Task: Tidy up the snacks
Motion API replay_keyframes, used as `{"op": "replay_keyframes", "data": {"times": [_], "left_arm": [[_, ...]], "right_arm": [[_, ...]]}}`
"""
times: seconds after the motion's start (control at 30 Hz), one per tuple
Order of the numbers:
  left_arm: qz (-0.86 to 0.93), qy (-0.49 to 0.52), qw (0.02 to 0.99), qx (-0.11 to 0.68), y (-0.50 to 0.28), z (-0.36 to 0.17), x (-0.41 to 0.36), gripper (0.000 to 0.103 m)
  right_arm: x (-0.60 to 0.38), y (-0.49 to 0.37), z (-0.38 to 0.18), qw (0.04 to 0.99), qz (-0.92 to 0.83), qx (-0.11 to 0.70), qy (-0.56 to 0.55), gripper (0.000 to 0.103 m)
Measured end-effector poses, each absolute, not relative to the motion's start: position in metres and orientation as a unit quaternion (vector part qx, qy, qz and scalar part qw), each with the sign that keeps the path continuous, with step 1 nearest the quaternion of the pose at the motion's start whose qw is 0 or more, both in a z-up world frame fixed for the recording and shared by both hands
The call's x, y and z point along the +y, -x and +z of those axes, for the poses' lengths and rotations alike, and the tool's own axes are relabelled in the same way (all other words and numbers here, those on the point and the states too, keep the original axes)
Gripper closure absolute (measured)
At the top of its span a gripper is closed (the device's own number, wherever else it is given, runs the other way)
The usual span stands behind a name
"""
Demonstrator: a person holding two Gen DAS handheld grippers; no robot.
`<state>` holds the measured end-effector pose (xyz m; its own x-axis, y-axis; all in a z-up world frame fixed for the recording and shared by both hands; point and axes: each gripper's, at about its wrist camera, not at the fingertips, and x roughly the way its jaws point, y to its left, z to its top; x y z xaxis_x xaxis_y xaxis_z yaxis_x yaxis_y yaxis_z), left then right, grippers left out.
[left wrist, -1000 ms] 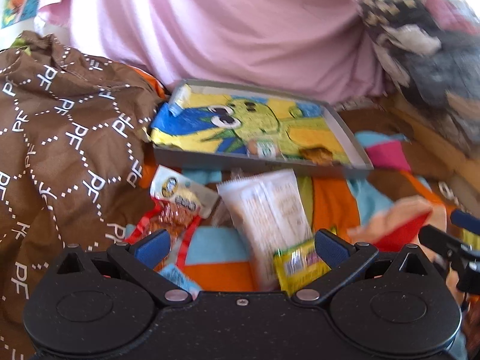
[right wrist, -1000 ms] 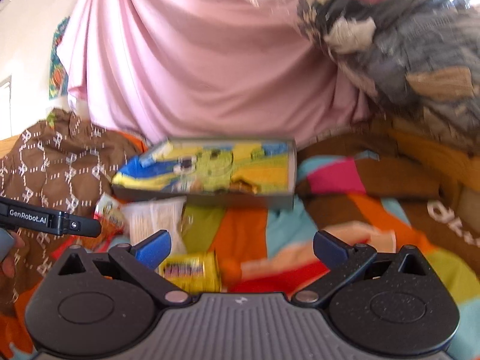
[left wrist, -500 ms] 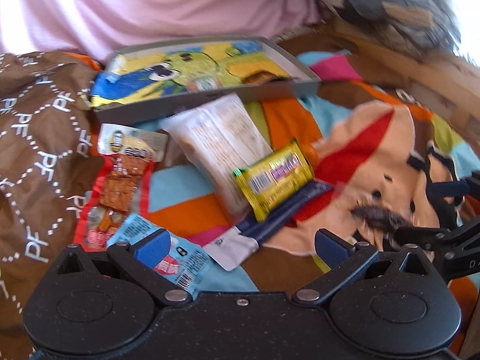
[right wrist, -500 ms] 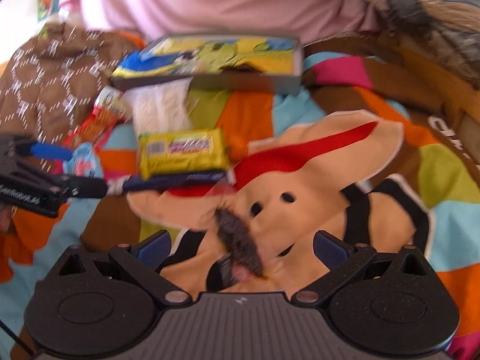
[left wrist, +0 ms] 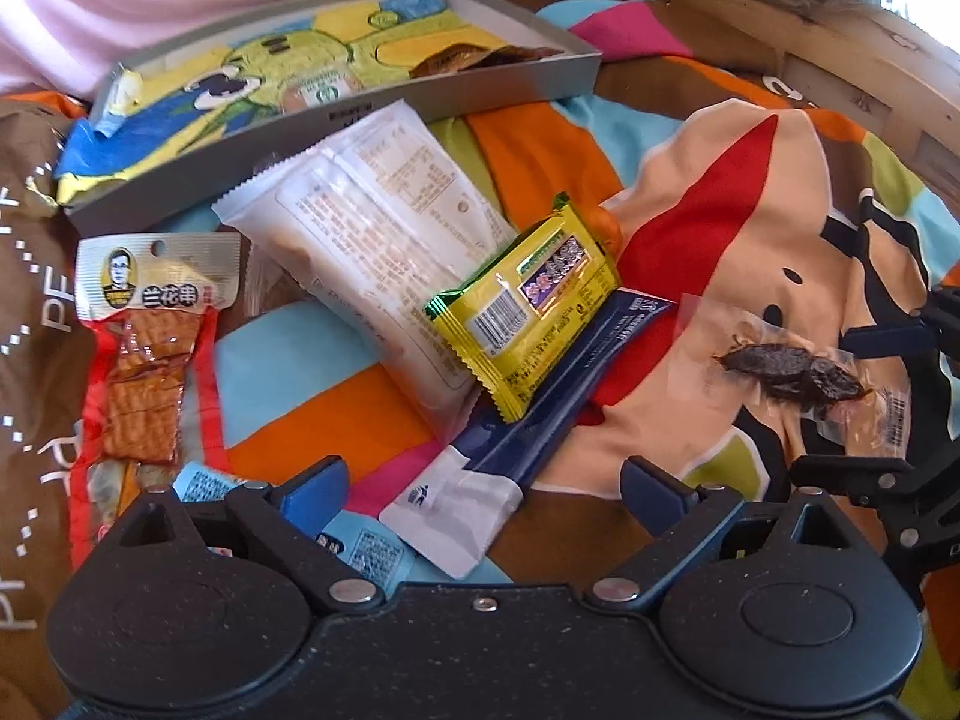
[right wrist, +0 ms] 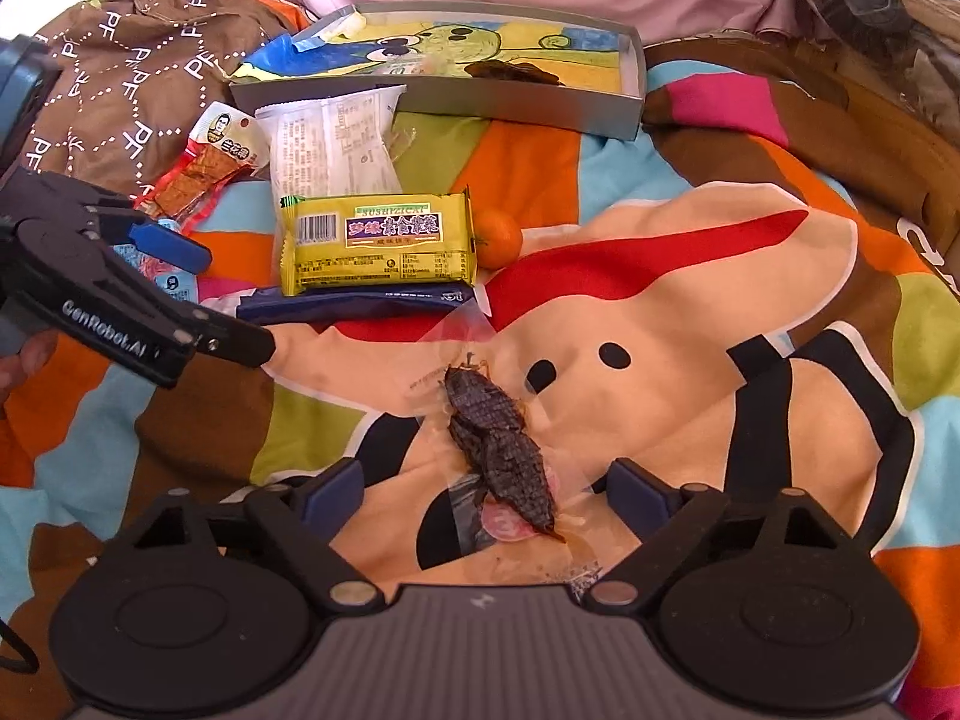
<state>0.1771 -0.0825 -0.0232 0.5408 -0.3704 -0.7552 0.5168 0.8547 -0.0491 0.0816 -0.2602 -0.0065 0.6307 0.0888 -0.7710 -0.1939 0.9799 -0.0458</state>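
A loose pile of snacks lay on a soft, rumpled cartoon-print blanket [right wrist: 690, 276] in bright blocks of colour. A glossy yellow foil packet [right wrist: 377, 243] with a barcode and a purple label rested on a flat dark-blue wrapper [right wrist: 360, 303], whose white crimped end showed in the left wrist view. Behind them sat a long, milky-white plastic pouch [left wrist: 384, 252] with fine print and serrated edges, and beside it a red-and-silver vacuum pack [left wrist: 147, 360] of ridged brown strips. A small orange round fruit [right wrist: 498, 238] was touching the yellow packet's right end, partly hidden by it. A clear, crinkled vacuum bag holding a dark, scaly dried snack [right wrist: 498, 450] lay apart from the pile, directly between the spread fingers of the right gripper [right wrist: 483, 495], which held nothing. The left gripper [left wrist: 483, 489] also had its fingers wide apart and empty, above a light-blue sachet [left wrist: 360, 546] mostly hidden by its body. Further back stood a shallow grey cardboard tray [right wrist: 522, 105] lined with a cartoon picture; a brown item inside it was too obscured to identify.
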Motion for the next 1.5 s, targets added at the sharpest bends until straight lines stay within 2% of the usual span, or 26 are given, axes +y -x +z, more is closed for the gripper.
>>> {"op": "replay_keyframes", "data": {"times": [0.17,0.43,0.5,0.67,1.1,1.23,1.33,1.4,1.5], "left_arm": [[-0.261,-0.068,0.863,0.427,-0.193,-0.028,-0.082,0.008],[-0.279,-0.02,0.85,0.447,-0.207,-0.03,-0.075,0.023],[-0.285,-0.01,0.846,0.451,-0.208,-0.029,-0.074,0.03],[-0.27,0.002,0.849,0.454,-0.206,-0.029,-0.075,0.042],[-0.246,0.037,0.848,0.468,-0.183,-0.029,-0.081,0.052],[-0.256,0.023,0.845,0.469,-0.171,-0.026,-0.089,0.052],[-0.258,0.023,0.842,0.472,-0.176,-0.026,-0.091,0.043],[-0.263,0.025,0.838,0.477,-0.183,-0.028,-0.095,0.033],[-0.265,0.031,0.837,0.478,-0.195,-0.031,-0.096,0.031]], "right_arm": [[-0.259,-0.084,-0.009,0.904,0.08,0.415,0.062,0.024],[-0.253,-0.084,-0.01,0.905,0.09,0.409,0.072,0.042],[-0.252,-0.083,-0.01,0.905,0.09,0.408,0.074,0.047],[-0.253,-0.083,-0.01,0.908,0.089,0.404,0.07,0.048],[-0.264,-0.085,-0.007,0.917,0.062,0.392,0.038,0.049],[-0.266,-0.086,-0.006,0.917,0.059,0.392,0.035,0.049],[-0.265,-0.087,-0.007,0.917,0.058,0.393,0.036,0.049],[-0.266,-0.086,-0.008,0.917,0.057,0.393,0.031,0.048],[-0.267,-0.088,-0.009,0.916,0.056,0.395,0.024,0.048]]}}
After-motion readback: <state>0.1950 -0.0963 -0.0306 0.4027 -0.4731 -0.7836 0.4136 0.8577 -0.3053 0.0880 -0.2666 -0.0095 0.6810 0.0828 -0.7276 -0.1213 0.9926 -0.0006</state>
